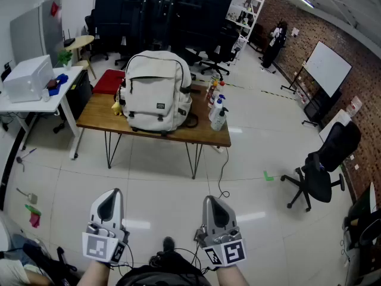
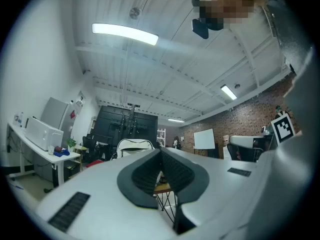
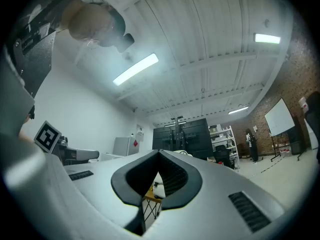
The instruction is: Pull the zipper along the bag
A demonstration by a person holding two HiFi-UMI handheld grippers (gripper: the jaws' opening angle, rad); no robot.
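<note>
A cream-white backpack (image 1: 156,92) stands upright on a wooden table (image 1: 205,134) across the floor, its front pocket facing me. Its zipper pull is too small to make out. Both grippers are held low and close to me, far from the bag. My left gripper (image 1: 111,196) is shut with nothing in it, and so is my right gripper (image 1: 212,198). In the left gripper view the left gripper (image 2: 160,150) has its tips together, with the backpack (image 2: 134,146) small beyond them. In the right gripper view the right gripper (image 3: 159,153) points slightly upward, tips touching.
Spray bottles (image 1: 218,113) and a yellow item (image 1: 116,107) stand on the table beside the bag, and a red pad (image 1: 109,81) lies at its back left. A white desk (image 1: 36,94) is at left. An office chair (image 1: 324,165) stands at right.
</note>
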